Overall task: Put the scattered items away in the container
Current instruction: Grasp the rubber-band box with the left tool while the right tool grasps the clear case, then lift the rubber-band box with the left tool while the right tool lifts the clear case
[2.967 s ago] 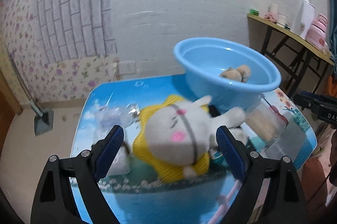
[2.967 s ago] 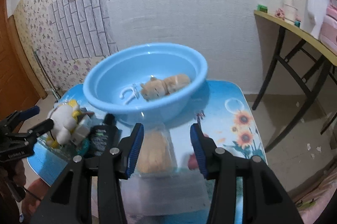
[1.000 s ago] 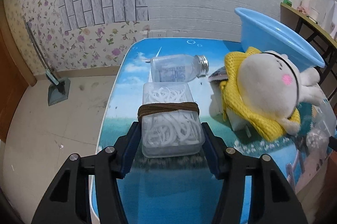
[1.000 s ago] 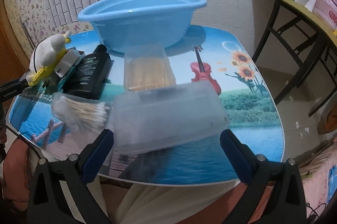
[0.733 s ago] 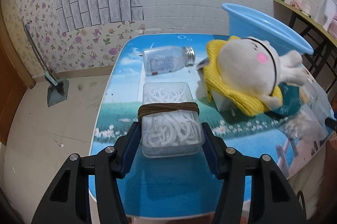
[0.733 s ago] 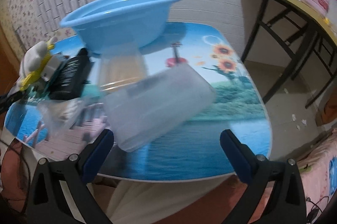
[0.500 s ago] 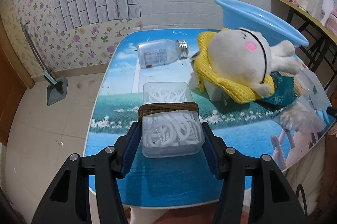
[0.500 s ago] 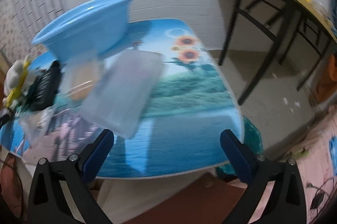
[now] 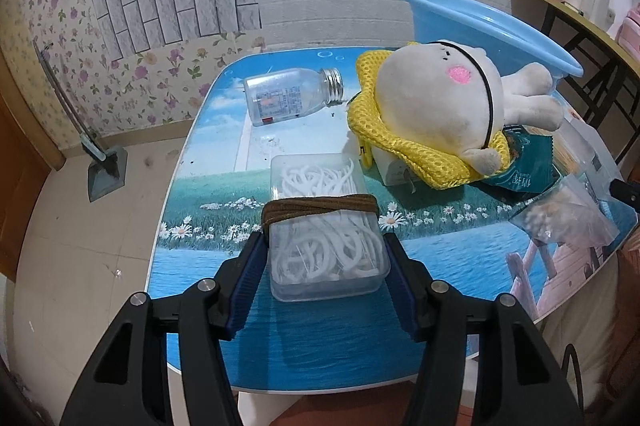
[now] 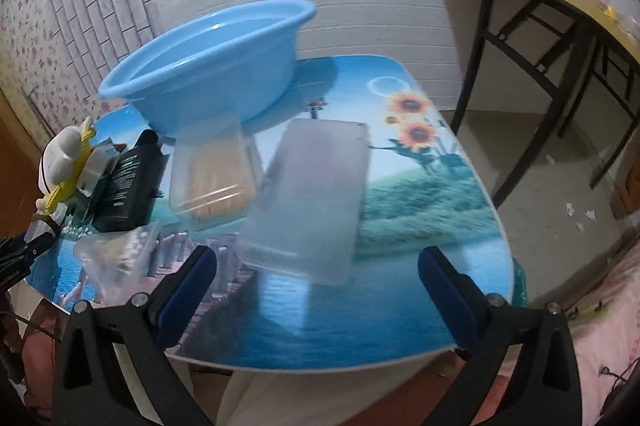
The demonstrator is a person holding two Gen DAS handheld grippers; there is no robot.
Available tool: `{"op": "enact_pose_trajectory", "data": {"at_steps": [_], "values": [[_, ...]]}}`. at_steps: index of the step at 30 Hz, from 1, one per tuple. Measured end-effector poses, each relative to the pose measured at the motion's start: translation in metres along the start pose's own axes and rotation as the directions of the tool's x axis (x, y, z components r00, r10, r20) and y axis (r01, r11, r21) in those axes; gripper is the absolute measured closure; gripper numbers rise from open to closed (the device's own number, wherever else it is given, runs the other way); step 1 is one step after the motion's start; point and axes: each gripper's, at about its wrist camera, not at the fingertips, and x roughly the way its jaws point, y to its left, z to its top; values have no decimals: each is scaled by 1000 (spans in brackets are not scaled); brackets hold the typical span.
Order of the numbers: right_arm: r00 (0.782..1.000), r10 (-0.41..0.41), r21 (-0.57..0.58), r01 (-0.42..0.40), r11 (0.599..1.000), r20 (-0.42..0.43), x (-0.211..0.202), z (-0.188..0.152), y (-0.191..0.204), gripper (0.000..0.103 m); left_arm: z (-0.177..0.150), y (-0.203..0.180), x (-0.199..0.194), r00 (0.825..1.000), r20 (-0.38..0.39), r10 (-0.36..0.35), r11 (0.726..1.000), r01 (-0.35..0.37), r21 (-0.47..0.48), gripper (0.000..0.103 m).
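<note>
In the left wrist view, the left hand-held gripper (image 9: 325,258) was squeezed shut on the clear box of white picks (image 9: 325,226), one blue pad on each side, and the box had a brown band (image 9: 320,207) around it. A moment before, the box sat down by the tabletop (image 9: 312,342), and now it looked lifted a little above it, though that was hard to be sure of. The view had also turned, so the plush toy (image 9: 444,110) with its yellow net and the glass bottle (image 9: 290,97) on its side had slid to the middle of the picture. The blue basin (image 9: 484,22) stood behind the toy, well apart from the box. So the box looked ready to be carried over to the basin. In the right wrist view, the right hand-held gripper (image 10: 318,286) was wide open and held nothing. A second ago the big frosted box (image 10: 310,194) lay sideways right between its fingers, but now it pointed away and sat off to the left of the gap, all blurry from fast moving. The blue basin (image 10: 208,74) was at the back, with the box of brown sticks (image 10: 212,172) just in front of it, the black bottle (image 10: 130,186) beside that, and a bag of cotton swabs (image 10: 120,252) nearer. The frosted box had not been picked up yet, so most things were waiting to go in the basin.
</note>
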Motion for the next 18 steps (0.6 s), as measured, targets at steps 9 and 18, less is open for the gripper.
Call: {"op": "enact_pose_trajectory", "data": {"at_steps": [9,18], "values": [[999,-23,-8,23,1000,-40,14,3,0,42,0,0,6,1000,-7,15,1000,-15,-7,42],[998,15,-43,-18,999,-58,-1,-11,-11,42,-2,3,10,1000,-14,12,1000,-13,-18,36]]}}
